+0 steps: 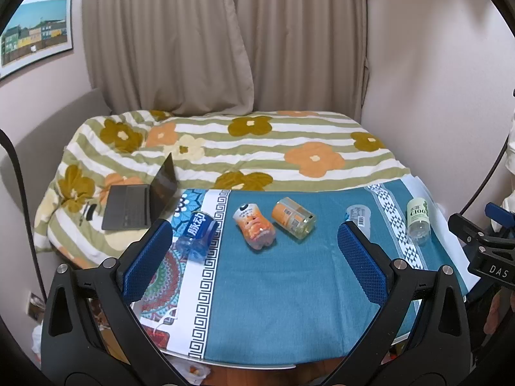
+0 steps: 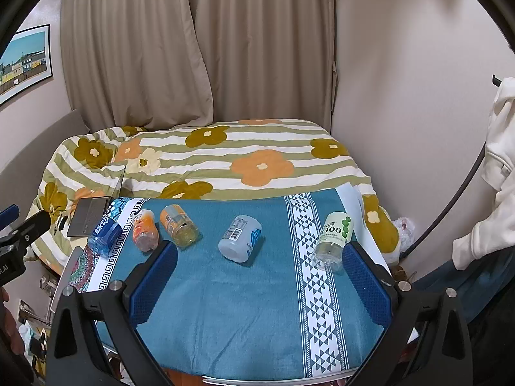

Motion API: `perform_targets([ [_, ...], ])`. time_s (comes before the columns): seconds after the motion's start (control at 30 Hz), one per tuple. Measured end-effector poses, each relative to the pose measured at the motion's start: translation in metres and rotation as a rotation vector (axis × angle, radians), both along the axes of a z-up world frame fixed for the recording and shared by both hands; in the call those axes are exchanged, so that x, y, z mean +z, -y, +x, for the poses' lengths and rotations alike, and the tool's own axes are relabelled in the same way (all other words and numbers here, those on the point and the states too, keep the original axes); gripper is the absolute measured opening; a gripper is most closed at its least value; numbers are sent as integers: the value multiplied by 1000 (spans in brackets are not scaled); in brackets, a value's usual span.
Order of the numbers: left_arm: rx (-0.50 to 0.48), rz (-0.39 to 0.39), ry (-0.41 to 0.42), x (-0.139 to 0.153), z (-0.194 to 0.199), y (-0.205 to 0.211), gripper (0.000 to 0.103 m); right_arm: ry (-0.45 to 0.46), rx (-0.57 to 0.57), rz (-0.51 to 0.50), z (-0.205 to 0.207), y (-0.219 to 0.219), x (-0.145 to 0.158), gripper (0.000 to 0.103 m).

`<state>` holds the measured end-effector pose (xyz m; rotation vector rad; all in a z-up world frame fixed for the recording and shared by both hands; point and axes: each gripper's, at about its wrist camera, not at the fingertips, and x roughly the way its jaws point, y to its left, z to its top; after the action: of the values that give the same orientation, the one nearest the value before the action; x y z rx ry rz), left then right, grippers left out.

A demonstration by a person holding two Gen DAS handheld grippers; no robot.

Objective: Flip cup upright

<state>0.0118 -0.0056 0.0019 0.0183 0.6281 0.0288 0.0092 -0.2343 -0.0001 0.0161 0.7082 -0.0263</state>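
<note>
While sideways, pale cup (image 2: pixel 239 238), mouth nearward.

The left finger (image 1: pixel 363 257) hid part of the clear cup (image 1: pixel 359 217); the laptop (image 2: pixel 91 210) was cut off behind the table's far-left corner.

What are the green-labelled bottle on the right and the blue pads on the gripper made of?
The green-labelled bottle looks like thin clear glossy plastic: the cloth shows through below its printed label. The blue pads look like matte rubber or textured plastic with a fine grid pattern; which one is unclear.
</note>
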Motion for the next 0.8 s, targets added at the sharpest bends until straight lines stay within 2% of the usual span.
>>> perform_targets([
  [0.8, 13, 1, 0, 2, -3, 1, 103, 4, 5, 10, -1, -3, -1, 102],
])
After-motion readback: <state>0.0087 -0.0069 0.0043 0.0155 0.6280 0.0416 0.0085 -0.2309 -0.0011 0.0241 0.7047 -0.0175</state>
